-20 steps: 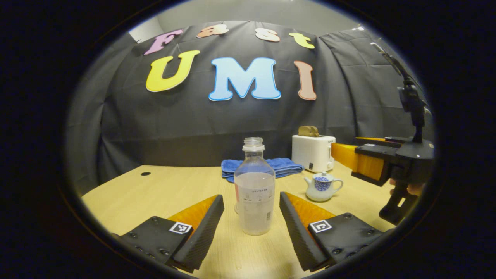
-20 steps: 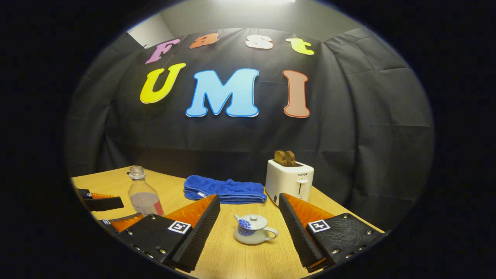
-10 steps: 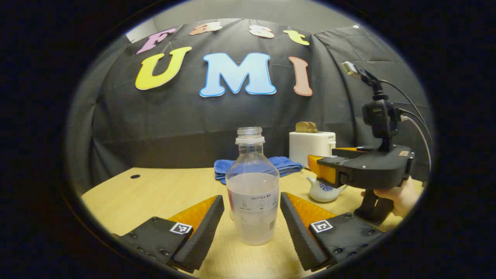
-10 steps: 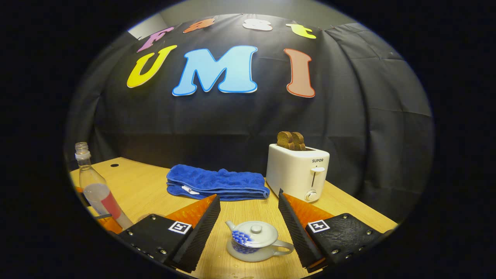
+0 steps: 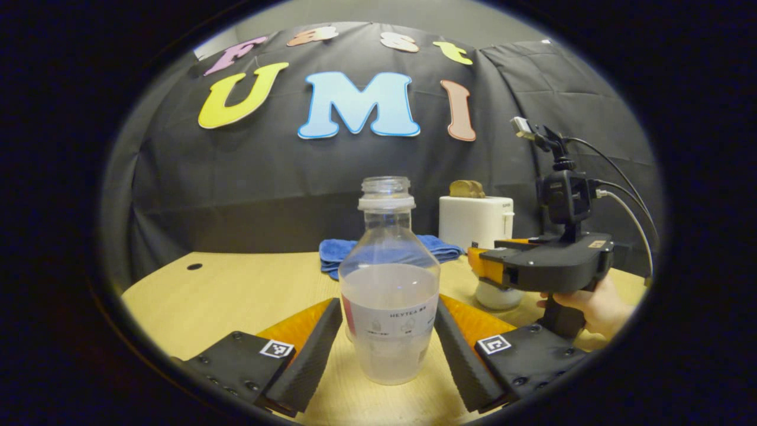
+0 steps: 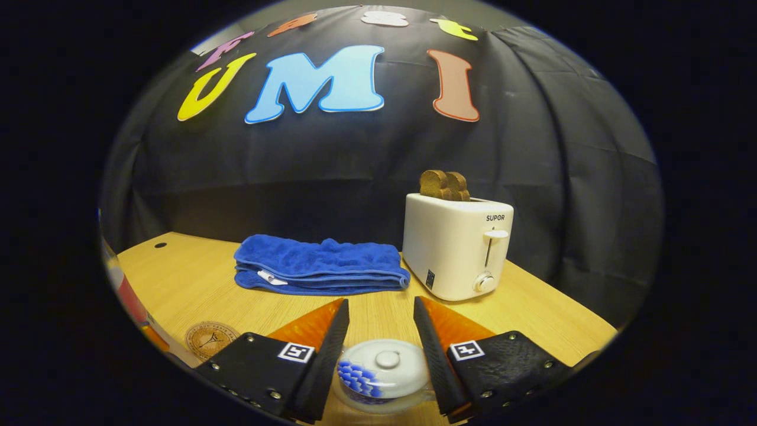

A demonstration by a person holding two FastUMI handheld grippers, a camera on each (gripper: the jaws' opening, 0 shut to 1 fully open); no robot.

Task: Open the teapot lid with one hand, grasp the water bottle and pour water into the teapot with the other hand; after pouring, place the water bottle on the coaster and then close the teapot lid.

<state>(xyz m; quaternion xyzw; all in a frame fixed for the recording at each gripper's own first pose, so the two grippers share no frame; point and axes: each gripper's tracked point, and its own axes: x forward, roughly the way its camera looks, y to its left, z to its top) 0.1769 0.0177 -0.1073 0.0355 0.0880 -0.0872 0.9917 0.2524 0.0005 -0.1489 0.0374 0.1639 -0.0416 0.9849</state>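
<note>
Both claws have closed in over the last second: the left claw (image 5: 385, 331) now straddles the upright water bottle (image 5: 389, 284), jaws apart, while the right claw (image 6: 381, 337) brackets the lidded teapot (image 6: 383, 376), unclamped, so grasping seems imminent.

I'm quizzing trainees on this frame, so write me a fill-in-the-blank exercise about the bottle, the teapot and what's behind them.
1. The water bottle stands between the left gripper's fingers with no ____ on its neck.
2. The teapot between the right gripper's fingers has its ____ on.
3. Two slices of bread stick up from the white ____.
4. The folded towel beside it is ____ in colour.

Missing words: cap; lid; toaster; blue
</note>
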